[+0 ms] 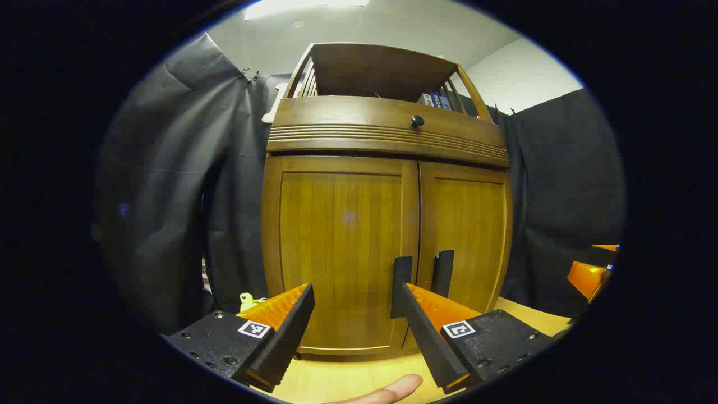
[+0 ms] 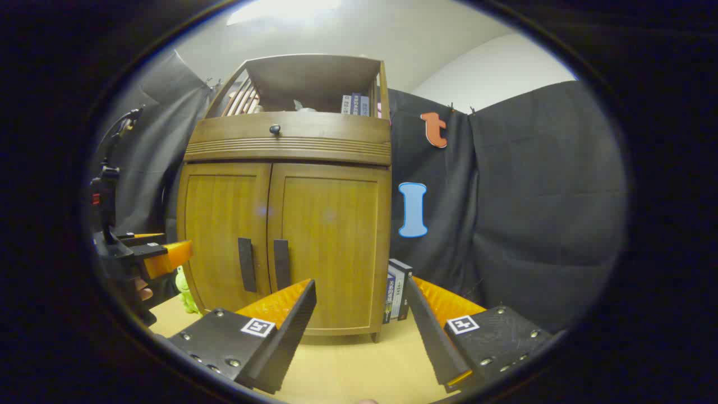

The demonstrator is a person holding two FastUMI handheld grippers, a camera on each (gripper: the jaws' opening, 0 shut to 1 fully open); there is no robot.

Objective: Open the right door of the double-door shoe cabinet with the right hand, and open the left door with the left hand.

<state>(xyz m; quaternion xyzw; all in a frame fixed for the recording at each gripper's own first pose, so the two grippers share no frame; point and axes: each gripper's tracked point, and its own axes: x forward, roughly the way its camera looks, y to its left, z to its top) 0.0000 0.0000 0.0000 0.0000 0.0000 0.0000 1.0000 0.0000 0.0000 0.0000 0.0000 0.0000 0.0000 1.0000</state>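
The double-door shoe cabinet [image 2: 286, 224] is seen standing upright on the pale wooden floor [image 2: 348, 365], backed against the black cloth wall, and both doors are judged shut, their panels flush with the frame. The right door [image 2: 331, 235] and the left door [image 2: 227, 230] meet at a centre seam, and there the two dark vertical handles are mounted, the right handle [image 2: 281, 264] and the left handle [image 2: 245, 264], side by side, low on the panels. The right gripper [image 2: 359, 297] is held well short of the cabinet, its fingers spread wide with nothing between them. The left gripper [image 1: 350, 300] is carried nearer, its fingers likewise parted and empty, the left handle [image 1: 401, 272] lying just beyond its inner finger. The doors are judged to be stiff, rigid wood on side hinges, light enough to swing but possibly held by a catch, so a steady outward pull is expected to be needed. The smooth panels offer no purchase; each slim handle is where hold should be taken, pinched across its width. A drawer knob [image 2: 275, 129] is seen above, and boxes [image 2: 396, 292] leaning beside the cabinet. Printing is carried on those boxes and on books [image 2: 355, 104] on the top shelf, but it is too small to be read; no brand can be made out on the cabinet.
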